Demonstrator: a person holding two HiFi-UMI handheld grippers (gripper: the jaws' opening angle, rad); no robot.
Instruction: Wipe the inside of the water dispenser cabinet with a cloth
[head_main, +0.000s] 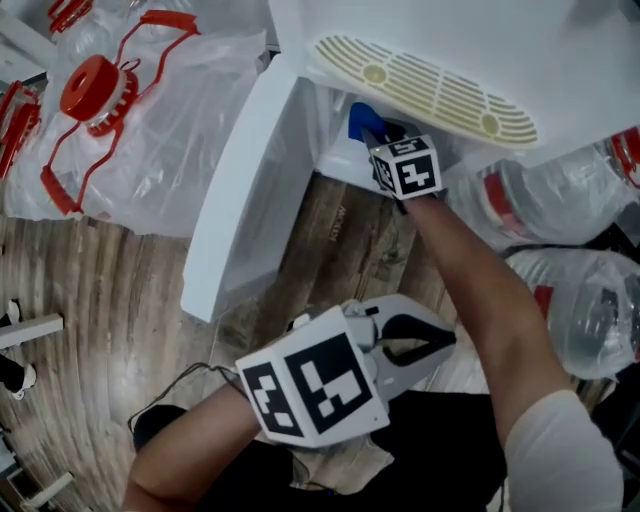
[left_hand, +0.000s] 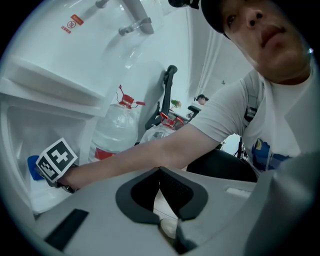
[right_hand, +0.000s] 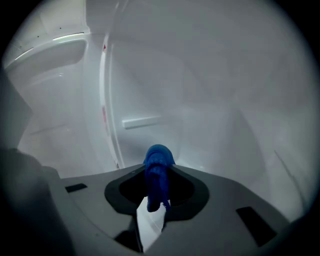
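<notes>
Cloth (right_hand: 159, 159) pinched by right gripper (right_hand: 159, 174), plain in its own view, half hidden overhead; left gripper (left_hand: 160, 171) pressed together, empty.

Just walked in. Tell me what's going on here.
A person is working with a tool in each hand. The right tool is inside the water dispenser cabinet, whose door stands open. Its jaws are shut on a blue cloth; whether the cloth touches a wall cannot be told. The left tool is outside the cabinet, close to the person, jaws together with nothing seen between them. Large water bottles sit nearby.
</notes>
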